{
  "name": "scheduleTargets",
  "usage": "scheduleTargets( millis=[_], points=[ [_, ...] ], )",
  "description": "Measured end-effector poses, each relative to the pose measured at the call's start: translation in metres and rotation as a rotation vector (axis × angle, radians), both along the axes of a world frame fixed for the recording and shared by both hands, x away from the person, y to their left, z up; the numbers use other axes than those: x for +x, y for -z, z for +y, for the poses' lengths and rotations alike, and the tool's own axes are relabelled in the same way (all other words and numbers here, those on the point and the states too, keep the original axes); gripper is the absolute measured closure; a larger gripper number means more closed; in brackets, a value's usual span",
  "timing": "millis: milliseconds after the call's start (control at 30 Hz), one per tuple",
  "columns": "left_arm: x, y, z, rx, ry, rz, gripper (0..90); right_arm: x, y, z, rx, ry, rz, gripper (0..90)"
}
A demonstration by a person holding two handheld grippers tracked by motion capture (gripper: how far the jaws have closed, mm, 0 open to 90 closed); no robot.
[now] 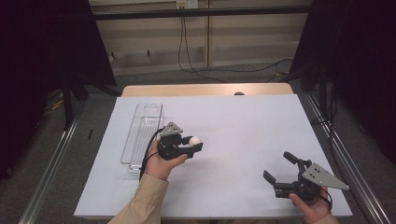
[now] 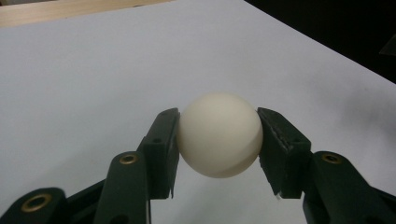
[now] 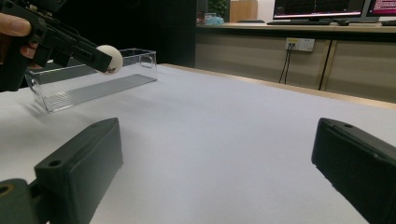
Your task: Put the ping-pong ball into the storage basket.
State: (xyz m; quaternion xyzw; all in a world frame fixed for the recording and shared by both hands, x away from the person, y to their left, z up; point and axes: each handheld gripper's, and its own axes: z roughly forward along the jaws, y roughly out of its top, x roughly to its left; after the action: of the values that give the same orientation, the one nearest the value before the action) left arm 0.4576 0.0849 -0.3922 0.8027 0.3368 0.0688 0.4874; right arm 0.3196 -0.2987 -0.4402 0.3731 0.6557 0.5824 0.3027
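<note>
A white ball (image 1: 194,139) (image 2: 220,134) is clamped between the jaws of my left gripper (image 1: 194,142) (image 2: 218,140), which is shut on it and held above the white table sheet, just right of a clear plastic tray (image 1: 142,133). From the right gripper view the same ball (image 3: 110,59) hangs in front of the tray (image 3: 88,79), with the left gripper (image 3: 105,58) reaching in from the left. My right gripper (image 1: 279,167) (image 3: 217,163) rests low near the table's front right, jaws wide apart with nothing between them.
A white sheet (image 1: 243,126) covers most of the wooden table (image 1: 205,89). Dark frame posts stand at both sides, and cables run along the floor behind. A wall socket (image 3: 300,44) sits on the far panel.
</note>
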Motion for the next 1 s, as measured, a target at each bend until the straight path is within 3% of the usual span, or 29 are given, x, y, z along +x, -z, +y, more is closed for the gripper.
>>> scheduleTargets(
  millis=[1000],
  points=[
    [0.002, -0.001, 0.011, 0.003, -0.031, -0.008, 51.3, -0.001, -0.001, 0.0, 0.007, 0.005, 0.001, 1.6]
  ],
)
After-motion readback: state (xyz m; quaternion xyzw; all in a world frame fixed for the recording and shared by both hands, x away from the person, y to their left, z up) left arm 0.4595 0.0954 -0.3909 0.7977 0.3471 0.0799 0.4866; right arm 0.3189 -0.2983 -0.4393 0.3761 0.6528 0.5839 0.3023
